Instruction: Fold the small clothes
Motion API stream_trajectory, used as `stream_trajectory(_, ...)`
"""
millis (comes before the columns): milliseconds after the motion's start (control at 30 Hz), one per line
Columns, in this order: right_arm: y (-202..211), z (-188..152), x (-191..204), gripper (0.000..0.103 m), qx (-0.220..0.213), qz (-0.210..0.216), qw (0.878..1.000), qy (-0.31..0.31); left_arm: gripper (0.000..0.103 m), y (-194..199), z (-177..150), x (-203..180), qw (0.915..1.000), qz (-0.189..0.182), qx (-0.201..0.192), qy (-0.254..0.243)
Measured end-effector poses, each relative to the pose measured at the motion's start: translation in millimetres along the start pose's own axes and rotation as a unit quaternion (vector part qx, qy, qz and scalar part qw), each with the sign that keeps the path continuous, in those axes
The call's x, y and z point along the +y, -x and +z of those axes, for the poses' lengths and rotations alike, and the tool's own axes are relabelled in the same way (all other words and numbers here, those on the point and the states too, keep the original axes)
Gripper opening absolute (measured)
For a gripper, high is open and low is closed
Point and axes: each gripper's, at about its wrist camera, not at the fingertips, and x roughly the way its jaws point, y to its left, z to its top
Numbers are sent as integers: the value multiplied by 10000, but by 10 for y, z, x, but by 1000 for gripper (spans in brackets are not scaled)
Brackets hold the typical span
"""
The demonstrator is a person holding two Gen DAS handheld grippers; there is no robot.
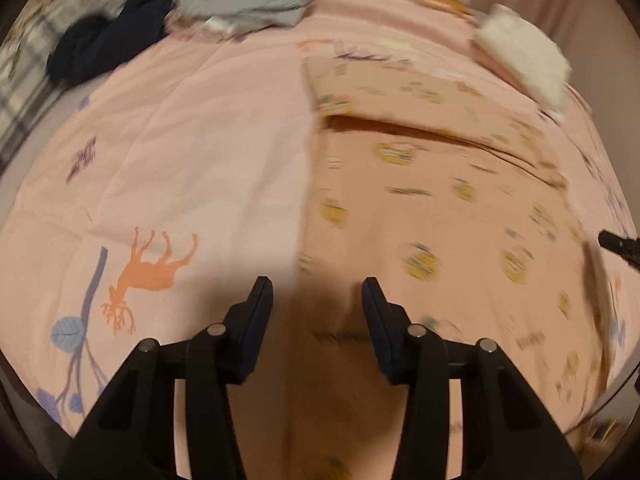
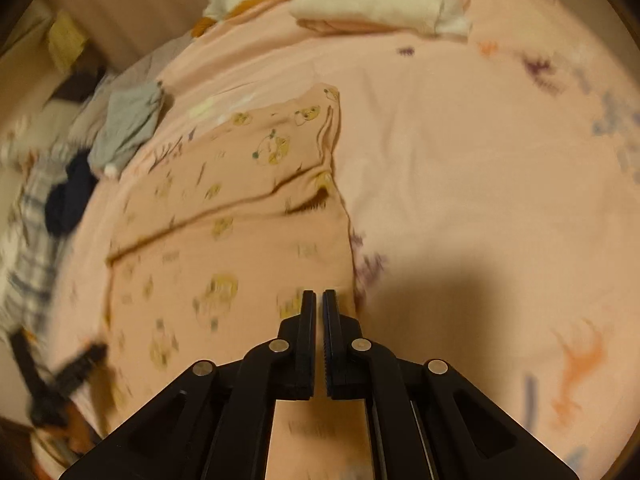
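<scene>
Nearest the lens, the left claw (image 1: 317, 300) stands apart over the pink bedsheet (image 1: 200, 140), its jaws gripping nothing, at the left edge of the peach bear-print garment (image 1: 440, 200), which lies spread and part-folded on the bed. Smaller in its own view, the right claw (image 2: 319, 300) is pressed together; whether cloth is pinched there I cannot tell. Risk: with one edge unheld, the fold could go askew or drag the sheet, wrinkling it.
</scene>
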Motion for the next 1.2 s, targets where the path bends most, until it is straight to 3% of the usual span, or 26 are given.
stream_trajectory(67,140,-151,-21,10,29,0,10000,-38,48,83,-57,-93,9998,68,5,-185)
stream_trajectory(133,211,-281,-75,37,65,29,9999,-92,49,119,-156,-92,9998,-60,193,-83)
stream_trajectory(200,237,-358,-153,49,49,66,9998,-207,51,85,-271,17,9976,-463,458,251)
stream_trajectory(267,217,-438,-235,49,189,195,9990,-358,51,43,-358,116,9948,-564,651,551)
stream_trajectory(367,222,-597,-363,49,500,564,9953,-609,51,98,-491,304,9887,-952,535,1032)
stream_trajectory(467,206,-717,-437,49,693,758,9922,-702,53,121,-540,396,9845,-1080,555,1268)
stream_trajectory(667,144,-927,-538,52,1049,1224,9837,-801,59,157,-665,643,9623,-1767,804,1906)
stream_trajectory(900,113,-1074,-505,53,1152,1944,9703,-868,61,265,-830,536,9570,-2098,1148,1643)
stream_trajectory(1100,50,-1102,-393,53,1183,2259,9625,-928,60,190,-915,500,9352,-2633,1408,1906)
stream_trajectory(1200,33,-1087,-337,52,1160,2239,9638,-866,57,175,-883,457,9335,-2700,1405,1895)
